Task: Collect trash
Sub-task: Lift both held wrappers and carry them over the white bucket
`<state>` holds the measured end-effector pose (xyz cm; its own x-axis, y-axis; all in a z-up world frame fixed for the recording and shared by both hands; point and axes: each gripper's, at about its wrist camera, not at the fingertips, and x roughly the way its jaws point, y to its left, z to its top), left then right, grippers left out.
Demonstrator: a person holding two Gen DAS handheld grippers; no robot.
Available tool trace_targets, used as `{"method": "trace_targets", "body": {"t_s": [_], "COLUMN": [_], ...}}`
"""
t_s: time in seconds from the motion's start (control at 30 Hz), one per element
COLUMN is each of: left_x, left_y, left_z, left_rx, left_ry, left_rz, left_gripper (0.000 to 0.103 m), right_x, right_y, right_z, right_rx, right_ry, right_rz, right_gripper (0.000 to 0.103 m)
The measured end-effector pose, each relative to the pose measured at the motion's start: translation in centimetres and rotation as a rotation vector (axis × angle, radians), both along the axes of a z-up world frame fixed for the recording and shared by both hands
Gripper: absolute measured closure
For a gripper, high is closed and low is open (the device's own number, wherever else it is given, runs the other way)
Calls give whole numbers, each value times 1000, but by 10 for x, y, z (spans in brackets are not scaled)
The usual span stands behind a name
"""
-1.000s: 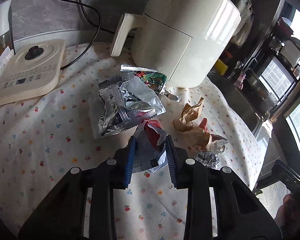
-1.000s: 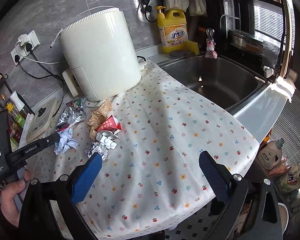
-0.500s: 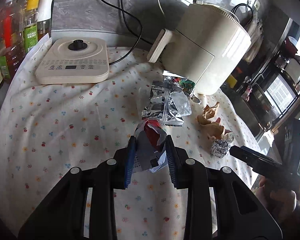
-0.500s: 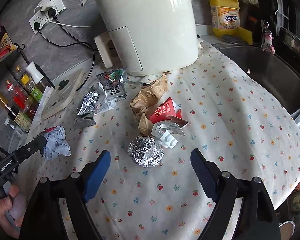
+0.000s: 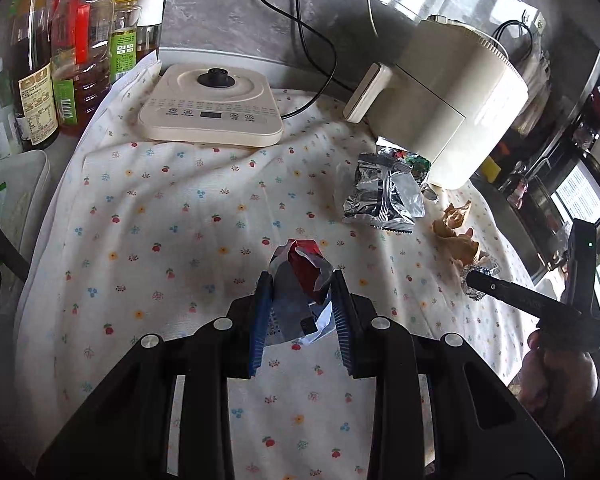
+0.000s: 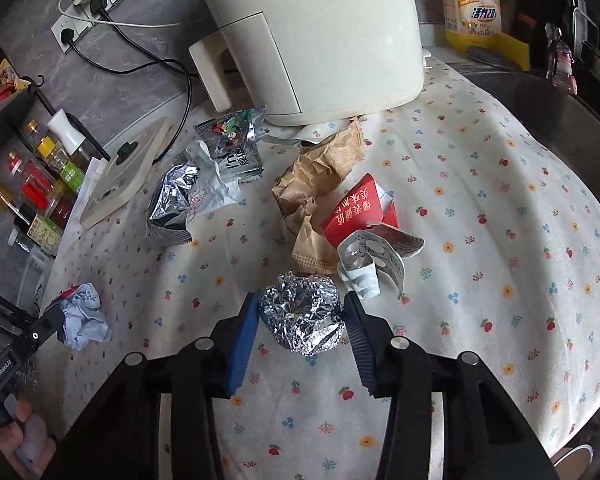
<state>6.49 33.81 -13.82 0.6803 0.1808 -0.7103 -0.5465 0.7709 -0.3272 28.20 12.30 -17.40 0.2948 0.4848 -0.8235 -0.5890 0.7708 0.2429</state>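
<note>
Right tool (image 6: 300, 320) dropped onto foil ball (image 6: 302, 314), jaws closing around it; left tool (image 5: 300, 304) held crumpled wrapper (image 5: 300, 276). About 5 pieces remained at frame centre.

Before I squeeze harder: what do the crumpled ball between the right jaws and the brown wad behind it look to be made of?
Ball: looks like aluminium foil, shiny silver, with sharp mirror-like creases. The right gripper is closing around it. Brown wad: probably kraft paper, matte tan, with soft folds and a serrated edge.
</note>
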Motion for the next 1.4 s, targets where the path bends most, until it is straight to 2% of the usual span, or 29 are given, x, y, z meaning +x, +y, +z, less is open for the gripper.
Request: {"method": "trace_targets", "body": {"t_s": [0.33, 0.47, 0.83, 1.1, 1.4], "left_x": [25, 20, -3, 6, 31], "left_y": [-38, -67, -128, -181, -250], "left_z": [3, 18, 29, 35, 41], "left_rx": [13, 36, 37, 46, 61], "left_ry": [-16, -57, -55, -62, -61], "left_rz": [-44, -56, -30, -87, -204], "left_gripper": [73, 73, 73, 73, 73], "right_x": [-22, -29, -52, -55, -51], "right_y": [-58, -80, -131, -198, -297], "right_z": [20, 30, 53, 58, 56], "right_rx": [-23, -17, 28, 30, 3], "right_ry": [-60, -81, -108, -110, -98], "right_rz": [-1, 14, 62, -2, -155], "right_gripper": [60, 60, 60, 60, 60]}}
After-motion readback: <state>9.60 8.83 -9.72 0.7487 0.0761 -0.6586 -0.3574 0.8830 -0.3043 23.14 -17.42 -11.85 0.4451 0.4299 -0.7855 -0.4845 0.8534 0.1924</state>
